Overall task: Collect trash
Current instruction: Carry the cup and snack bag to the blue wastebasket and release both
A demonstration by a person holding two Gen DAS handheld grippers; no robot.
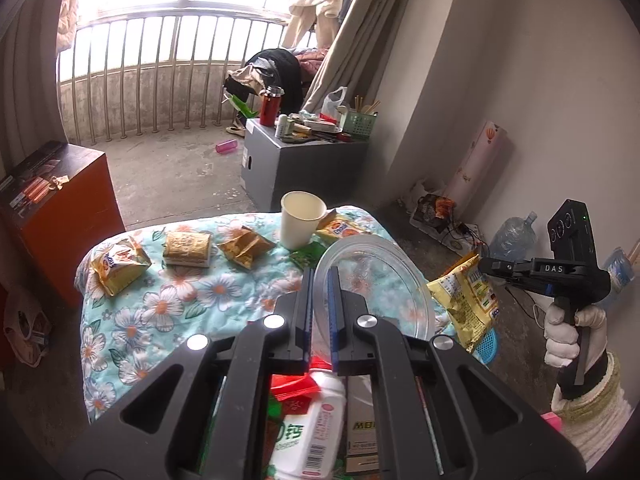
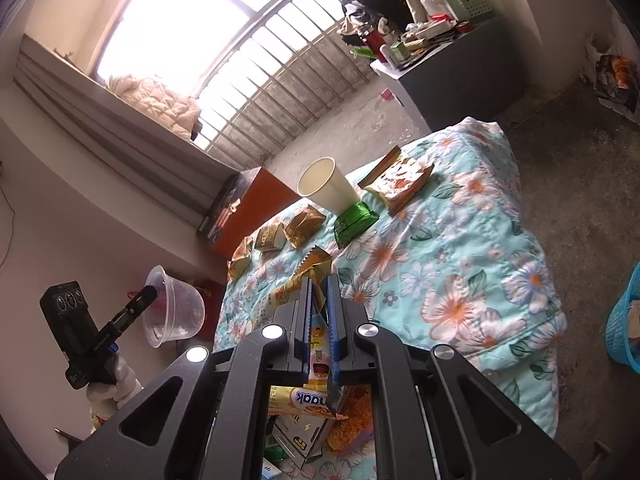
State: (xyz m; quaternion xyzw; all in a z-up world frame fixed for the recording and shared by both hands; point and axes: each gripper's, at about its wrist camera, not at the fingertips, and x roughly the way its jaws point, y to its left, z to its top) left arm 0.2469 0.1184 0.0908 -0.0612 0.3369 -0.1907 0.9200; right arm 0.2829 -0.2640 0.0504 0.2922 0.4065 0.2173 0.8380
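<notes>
My left gripper (image 1: 320,276) is shut on the rim of a clear plastic bowl (image 1: 384,284) and holds it above the floral-quilt table (image 1: 192,300); the bowl also shows in the right wrist view (image 2: 172,316). My right gripper (image 2: 320,284) is shut on a yellow snack bag (image 2: 310,268), seen in the left wrist view (image 1: 468,296) hanging off the table's right side. A white paper cup (image 1: 300,220) stands at the far edge. Gold wrappers (image 1: 186,248), a yellow packet (image 1: 118,262) and a green wrapper (image 1: 308,256) lie on the quilt.
A blue mesh basket (image 2: 624,320) stands on the floor right of the table. An orange box (image 1: 60,216) stands at the left, a grey cabinet (image 1: 288,164) with clutter behind. A water jug (image 1: 514,236) and power strip lie by the wall. More packets lie under the grippers.
</notes>
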